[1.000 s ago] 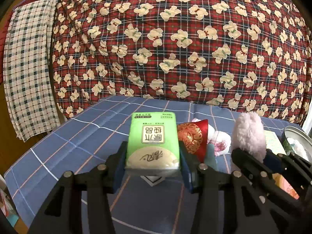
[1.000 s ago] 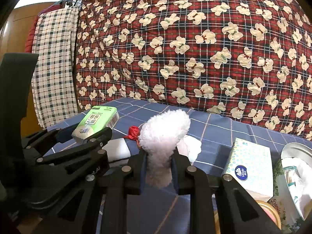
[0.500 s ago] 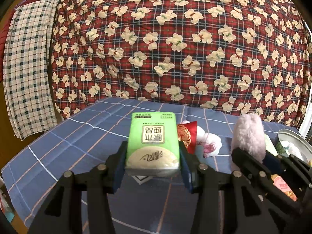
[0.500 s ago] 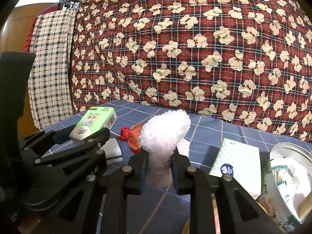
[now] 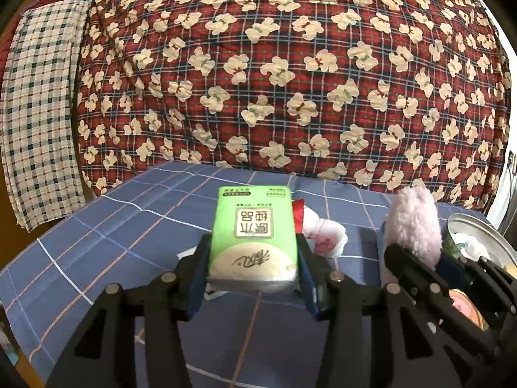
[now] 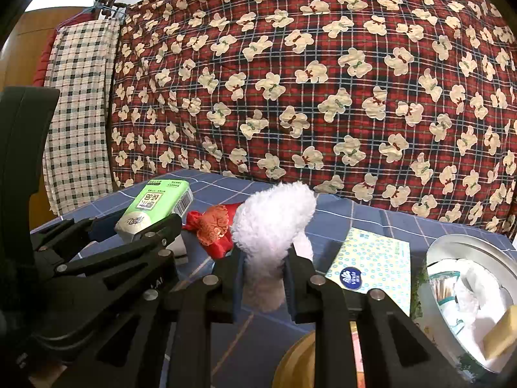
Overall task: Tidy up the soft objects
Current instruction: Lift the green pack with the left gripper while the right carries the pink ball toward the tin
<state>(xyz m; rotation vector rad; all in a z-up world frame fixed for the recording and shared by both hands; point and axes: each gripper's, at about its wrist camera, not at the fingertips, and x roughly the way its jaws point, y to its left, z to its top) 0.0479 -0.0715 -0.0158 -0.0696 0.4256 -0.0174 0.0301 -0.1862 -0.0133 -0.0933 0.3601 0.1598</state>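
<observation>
My left gripper (image 5: 253,258) is shut on a green tissue pack (image 5: 253,237), held above the blue checked tablecloth (image 5: 113,242). From the right wrist view the same green tissue pack (image 6: 152,208) shows at the left between the black fingers. My right gripper (image 6: 263,274) is shut on a fluffy white plush piece (image 6: 271,226), which also appears as a pale pink-white tuft (image 5: 413,223) at the right of the left wrist view. A red embroidered pouch (image 6: 215,228) lies on the cloth behind both, and a white and pink soft item (image 5: 324,232) lies beside it.
A dotted tissue box (image 6: 368,265) lies on the cloth at the right. A round metal tin (image 6: 468,252) with white items inside stands at the far right. A red bear-print quilt (image 5: 290,80) hangs behind the table, with a checked cloth (image 5: 35,113) at the left.
Both grippers keep their hold. In both views the table and objects have slid lower and the quilt fills more of the frame; the red pouch is now mostly hidden behind the green pack.
</observation>
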